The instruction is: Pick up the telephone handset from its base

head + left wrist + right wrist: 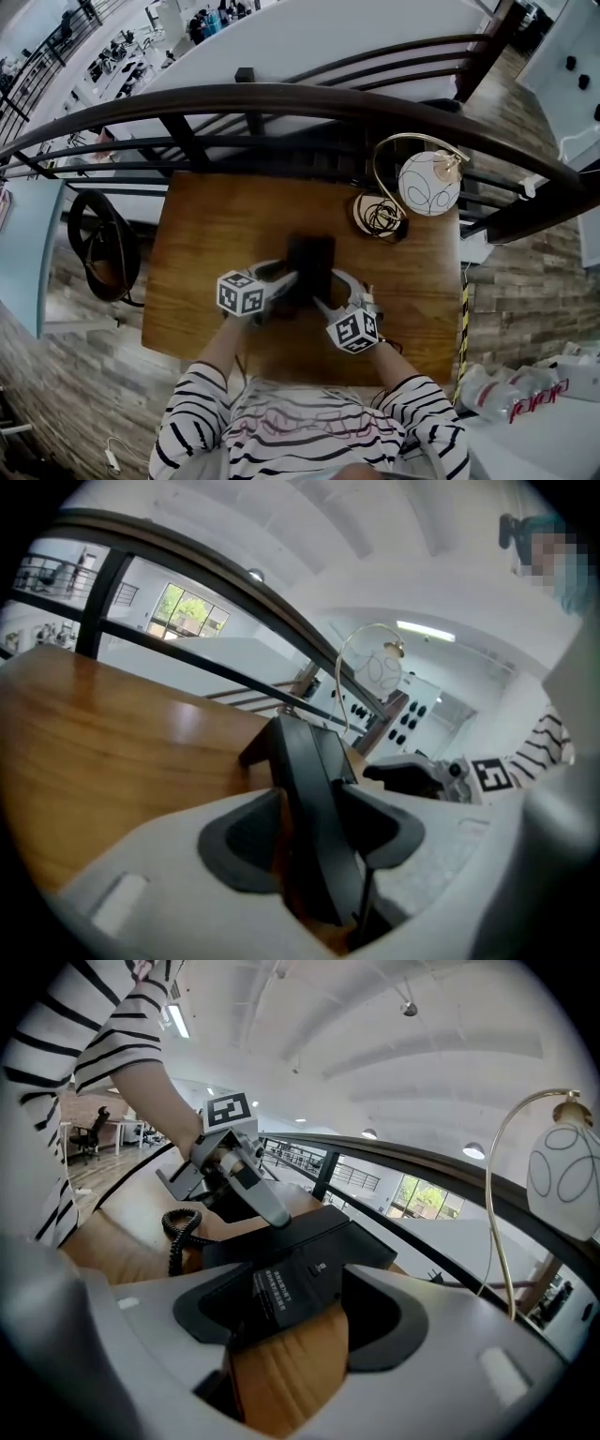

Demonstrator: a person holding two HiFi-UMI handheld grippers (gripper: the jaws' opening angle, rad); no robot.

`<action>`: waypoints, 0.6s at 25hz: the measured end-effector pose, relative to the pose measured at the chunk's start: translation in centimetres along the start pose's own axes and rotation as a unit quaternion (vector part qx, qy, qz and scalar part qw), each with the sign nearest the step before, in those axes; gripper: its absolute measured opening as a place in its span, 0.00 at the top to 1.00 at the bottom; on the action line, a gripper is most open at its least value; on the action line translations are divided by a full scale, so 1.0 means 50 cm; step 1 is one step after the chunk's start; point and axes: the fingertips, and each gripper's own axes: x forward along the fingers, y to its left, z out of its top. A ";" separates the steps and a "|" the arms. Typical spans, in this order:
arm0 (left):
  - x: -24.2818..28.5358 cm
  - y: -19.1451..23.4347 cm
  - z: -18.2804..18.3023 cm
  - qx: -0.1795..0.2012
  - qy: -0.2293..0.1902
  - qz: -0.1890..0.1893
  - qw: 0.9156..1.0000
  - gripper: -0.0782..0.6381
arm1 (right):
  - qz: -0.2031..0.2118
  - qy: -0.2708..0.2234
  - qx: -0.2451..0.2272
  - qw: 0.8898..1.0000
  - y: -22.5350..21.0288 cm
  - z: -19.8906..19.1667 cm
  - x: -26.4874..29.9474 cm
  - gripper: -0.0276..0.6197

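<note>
Black telephone [310, 265] sits on the wooden tabletop [211, 234], handset [309, 789] not yet lifted; left gripper [289, 278] and right gripper [328, 298] flank it, both spread wide, gripping nothing.

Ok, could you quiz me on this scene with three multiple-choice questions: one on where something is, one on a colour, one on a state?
1. Where does the lamp stand?
A. At the far right corner of the table
B. On the floor
C. At the near left corner

2. What colour is the telephone?
A. White
B. Red
C. Black

3. On the right gripper, how do the jaws stand?
A. Shut together, empty
B. Apart, with a corner of the telephone between them
C. Clamped on the lamp

Answers: 1 A, the head view shows it there; 2 C, it is black in every view; 3 B, the right gripper view shows the jaws apart round that corner.
</note>
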 end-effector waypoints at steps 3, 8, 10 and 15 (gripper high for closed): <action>0.014 0.000 0.001 -0.019 0.010 -0.016 1.000 0.60 | 0.001 0.005 -0.011 1.000 -0.006 -0.003 0.009 0.49; 0.030 0.003 -0.003 -0.046 0.017 -0.026 0.998 0.63 | 0.006 0.014 -0.016 1.000 -0.010 -0.017 0.020 0.49; 0.029 0.005 -0.003 -0.054 0.018 -0.026 0.998 0.66 | 0.005 0.014 -0.018 1.000 -0.009 -0.019 0.020 0.49; 0.028 0.011 -0.003 -0.067 0.018 -0.026 0.997 0.71 | 0.003 0.008 -0.021 1.000 -0.008 -0.020 0.020 0.49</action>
